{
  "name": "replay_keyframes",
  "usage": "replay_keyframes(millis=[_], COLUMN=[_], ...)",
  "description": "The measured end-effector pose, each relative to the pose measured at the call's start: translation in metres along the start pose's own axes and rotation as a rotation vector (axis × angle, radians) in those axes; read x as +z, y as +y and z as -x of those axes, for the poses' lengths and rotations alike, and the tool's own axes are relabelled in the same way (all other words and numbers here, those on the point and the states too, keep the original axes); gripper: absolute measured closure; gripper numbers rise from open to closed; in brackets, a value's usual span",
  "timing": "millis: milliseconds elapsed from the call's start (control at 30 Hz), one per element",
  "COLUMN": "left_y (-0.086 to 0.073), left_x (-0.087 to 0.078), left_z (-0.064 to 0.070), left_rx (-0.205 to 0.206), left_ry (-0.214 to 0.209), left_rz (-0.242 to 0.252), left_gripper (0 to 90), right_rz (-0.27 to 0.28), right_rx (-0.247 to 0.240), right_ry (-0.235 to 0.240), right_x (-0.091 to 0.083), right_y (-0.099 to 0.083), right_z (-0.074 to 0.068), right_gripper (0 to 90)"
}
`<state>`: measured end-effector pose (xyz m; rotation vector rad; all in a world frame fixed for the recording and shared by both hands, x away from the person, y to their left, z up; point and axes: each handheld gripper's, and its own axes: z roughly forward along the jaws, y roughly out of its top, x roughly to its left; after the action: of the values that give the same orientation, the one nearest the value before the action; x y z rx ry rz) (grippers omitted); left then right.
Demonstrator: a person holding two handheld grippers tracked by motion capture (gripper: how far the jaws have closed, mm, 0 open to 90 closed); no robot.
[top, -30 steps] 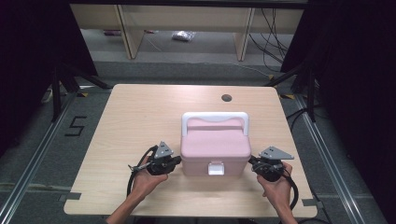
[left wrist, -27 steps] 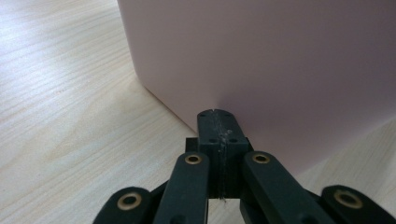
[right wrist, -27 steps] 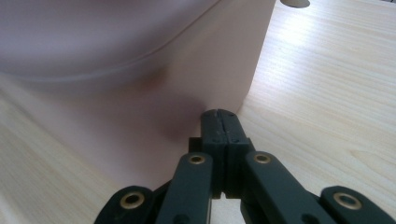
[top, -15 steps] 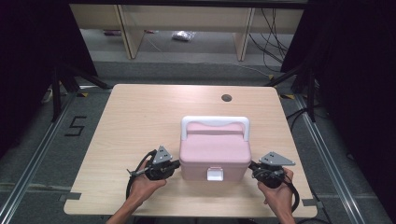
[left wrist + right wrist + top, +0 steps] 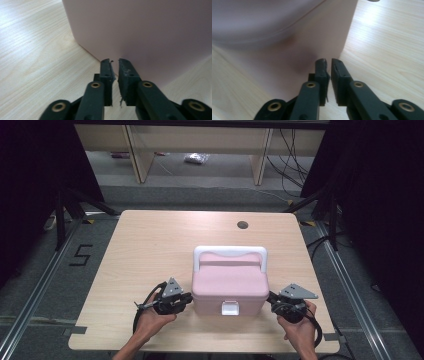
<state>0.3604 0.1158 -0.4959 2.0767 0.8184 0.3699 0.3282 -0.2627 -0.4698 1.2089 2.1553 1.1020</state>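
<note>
Dark curtains and grey floor surround a pale wooden desk (image 5: 150, 250) in the middle of the high view, with shelving legs and cables along the upper edge of the frame. On the desk, slightly right of centre and toward the lower edge, sits a pink box (image 5: 229, 287) with a white handle (image 5: 230, 254) folded back over its far side and a white latch (image 5: 230, 308) on its near face. Compared with a second ago, the box lies a little nearer the bottom edge of the desk, and both hands have come down with it; the small round hole (image 5: 242, 225) in the desk near the upper right stays where it was.

Just left of the box in the high view, the left hand-held gripper (image 5: 186, 298) points at the box's left wall, its tips at or touching the lower corner. In the left gripper view, the left hand-held gripper (image 5: 114, 61) has its jaws nearly together, a thin slit between them and nothing held, with the tips right up against the pink wall that takes up the upper right of that frame.

Just right of the box, the right hand-held gripper (image 5: 272, 298) points at the box's right wall. In the right gripper view, the right hand-held gripper (image 5: 328, 60) also has jaws drawn narrow and empty, the tips against the box's lower body beneath its lid seam, bare desk to the right.
</note>
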Motion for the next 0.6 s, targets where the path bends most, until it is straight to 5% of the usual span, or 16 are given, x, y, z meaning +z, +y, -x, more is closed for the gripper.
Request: replay_keyframes(millis=[100,200,233,267,467,500,600], left_y=[0.000,0.000,0.000,-0.001,-0.002,-0.003,-0.002], left_x=[-0.001,-0.001,-0.001,-0.001,-0.002,-0.002,-0.003], left_z=[-0.003,-0.006,-0.007,-0.006,-0.008,-0.009,-0.010], left_rx=[-0.006,-0.020,-0.015,-0.031,-0.016,-0.017,-0.025], left_ry=[0.016,0.028,0.033,0.041,0.053,0.051,0.058], left_rz=[-0.008,-0.019,-0.024,-0.020,-0.056,-0.057,-0.068], left_gripper=[70.7,66.1,64.4,62.0,52.1,51.1,46.8], right_rz=[0.026,0.020,0.016,0.021,-0.016,-0.018,-0.041], right_rx=[-0.028,-0.008,0.034,0.007,0.040,0.004,0.044], right_ry=[-0.047,-0.038,-0.026,-0.027,-0.008,-0.004,-0.006], right_x=[-0.005,-0.009,-0.009,-0.009,-0.017,-0.018,-0.022], right_y=[-0.001,-0.003,-0.005,-0.005,-0.012,-0.012,-0.017], right_z=[0.005,0.007,0.004,0.006,-0.004,-0.003,-0.008], right_gripper=[74.4,68.1,66.8,65.8,60.5,59.2,54.7])
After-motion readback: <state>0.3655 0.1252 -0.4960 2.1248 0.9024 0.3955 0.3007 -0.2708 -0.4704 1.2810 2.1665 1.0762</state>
